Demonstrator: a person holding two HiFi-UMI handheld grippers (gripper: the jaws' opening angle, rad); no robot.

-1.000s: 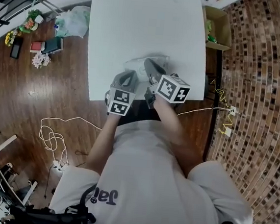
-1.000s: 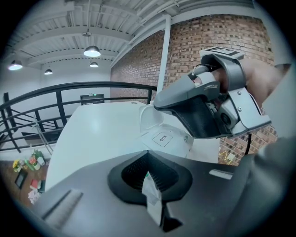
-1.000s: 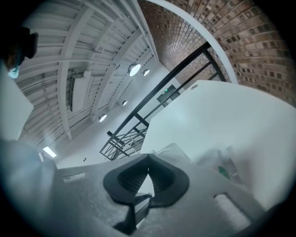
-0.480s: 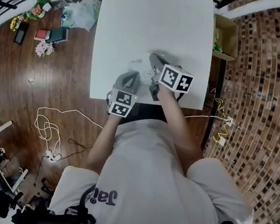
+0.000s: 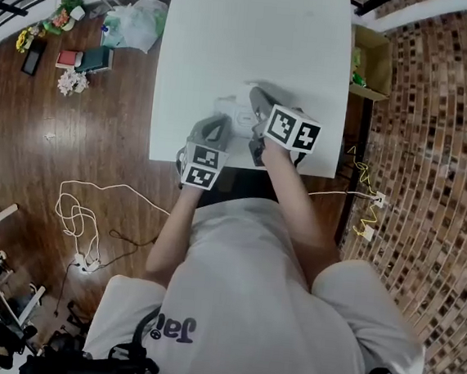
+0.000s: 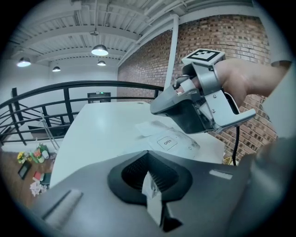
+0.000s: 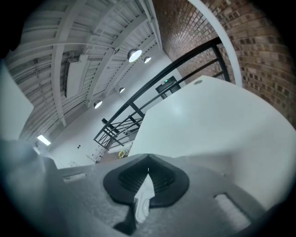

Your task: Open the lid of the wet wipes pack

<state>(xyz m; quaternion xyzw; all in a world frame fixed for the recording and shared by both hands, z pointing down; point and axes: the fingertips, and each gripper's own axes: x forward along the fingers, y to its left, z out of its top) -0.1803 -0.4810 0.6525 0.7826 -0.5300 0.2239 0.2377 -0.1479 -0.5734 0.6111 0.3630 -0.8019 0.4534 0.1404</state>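
Observation:
The wet wipes pack (image 5: 239,113) lies flat near the front edge of the white table (image 5: 256,36). In the left gripper view the pack (image 6: 169,141) shows a square label marked OPEN, lying flat. My right gripper (image 5: 255,95) hovers just above the pack's far end with its jaws shut; it is also visible from the left gripper's camera (image 6: 155,109). In its own view the right gripper (image 7: 148,159) holds nothing recognisable. My left gripper (image 5: 221,124) sits at the pack's near left side, its jaws (image 6: 148,155) together. A thin white sliver shows in each seam.
An open cardboard box (image 5: 372,65) stands on the floor by the table's right edge. A plastic bag (image 5: 139,27) and books lie on the floor to the left. Cables (image 5: 82,218) trail over the wooden floor. A black railing (image 6: 69,91) runs behind the table.
The right gripper has edged a little farther out over the pack and slightly lower. The left gripper has stayed in place. The pack has not moved.

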